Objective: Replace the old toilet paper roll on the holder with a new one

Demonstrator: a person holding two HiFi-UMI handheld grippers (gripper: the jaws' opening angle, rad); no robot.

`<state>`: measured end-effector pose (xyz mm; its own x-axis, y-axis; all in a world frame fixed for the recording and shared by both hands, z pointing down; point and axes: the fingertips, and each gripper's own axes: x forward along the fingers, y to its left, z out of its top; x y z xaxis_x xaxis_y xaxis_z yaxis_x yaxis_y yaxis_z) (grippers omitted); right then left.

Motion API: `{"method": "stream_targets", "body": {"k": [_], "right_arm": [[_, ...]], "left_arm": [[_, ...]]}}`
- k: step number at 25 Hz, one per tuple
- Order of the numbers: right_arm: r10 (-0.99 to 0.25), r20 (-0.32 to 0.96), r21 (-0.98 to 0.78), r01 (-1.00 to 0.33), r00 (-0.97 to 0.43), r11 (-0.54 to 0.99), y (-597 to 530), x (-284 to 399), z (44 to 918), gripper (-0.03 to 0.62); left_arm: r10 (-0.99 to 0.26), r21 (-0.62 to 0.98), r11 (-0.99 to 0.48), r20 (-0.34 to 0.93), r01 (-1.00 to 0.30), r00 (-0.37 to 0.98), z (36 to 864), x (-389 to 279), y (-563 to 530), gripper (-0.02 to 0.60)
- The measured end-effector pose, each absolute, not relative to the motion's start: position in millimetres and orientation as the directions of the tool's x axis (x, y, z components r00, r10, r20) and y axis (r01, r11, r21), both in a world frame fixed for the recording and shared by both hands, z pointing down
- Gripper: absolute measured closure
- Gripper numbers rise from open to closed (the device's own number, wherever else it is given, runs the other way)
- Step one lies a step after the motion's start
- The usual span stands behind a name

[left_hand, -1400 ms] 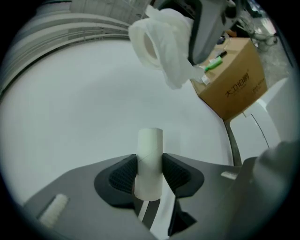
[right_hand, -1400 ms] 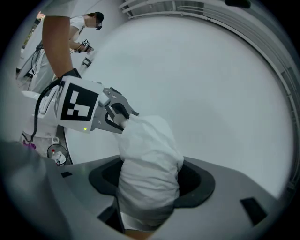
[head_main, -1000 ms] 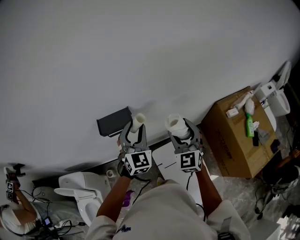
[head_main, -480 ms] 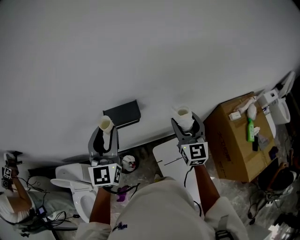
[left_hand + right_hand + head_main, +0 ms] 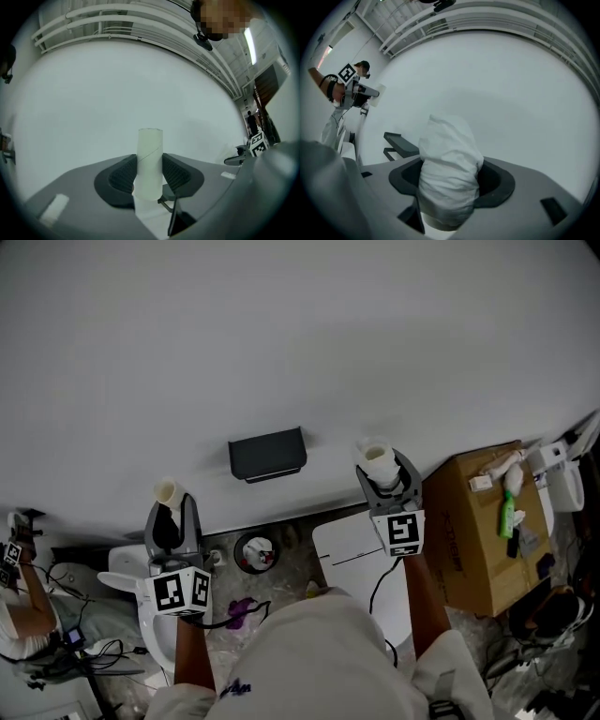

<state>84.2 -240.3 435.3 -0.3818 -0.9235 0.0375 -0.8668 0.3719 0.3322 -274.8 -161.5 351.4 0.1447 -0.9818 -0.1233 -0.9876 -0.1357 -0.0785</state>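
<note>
the new toilet paper roll (image 5: pixel 447 173), white and crumpled at its outer wrap, is clamped upright between the jaws of the right gripper (image 5: pixel 385 476), just right of the holder (image 5: pixel 268 454) and near the wall. the old roll (image 5: pixel 149 161), used down to a bare cardboard tube, is clamped between the jaws of the left gripper (image 5: pixel 172 509), well to the left of the holder and above the toilet (image 5: pixel 127 585).

the holder, a dark bracket on the white wall, is seen bare, so the removal is judged done. the mounting of the new roll is left, and the tube is not yet put down anywhere.

only in the head view are both grippers and the holder between them seen together, along with a cardboard box (image 5: pixel 473 521) at the right. in the right gripper view the holder is shown side-on at the left, beyond the roll. in the left gripper view no holder is shown, only blank wall behind the tube.
</note>
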Motion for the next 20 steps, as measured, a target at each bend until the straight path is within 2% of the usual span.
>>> {"method": "stream_targets", "body": {"k": [8,13,20], "right_arm": [[-0.889,0.273,0.437,-0.776,-0.367,0.455,-265.3,65.1,493.8,0.296],[-0.877,0.326,0.565,-0.671,-0.354,0.481,-271.2,53.7,513.1,0.296],[-0.857,0.399,0.637,-0.574,-0.327,0.515,-281.2,47.5,531.9,0.296]], "left_arm": [[-0.992,-0.046,-0.097,-0.073,-0.994,0.1,374.0,-302.3,-148.8,0.408],[-0.994,-0.057,-0.092,-0.06,-0.994,0.096,376.3,-303.3,-143.9,0.408],[-0.997,-0.025,-0.064,-0.044,-0.998,0.065,382.8,-304.7,-142.8,0.407]]}}
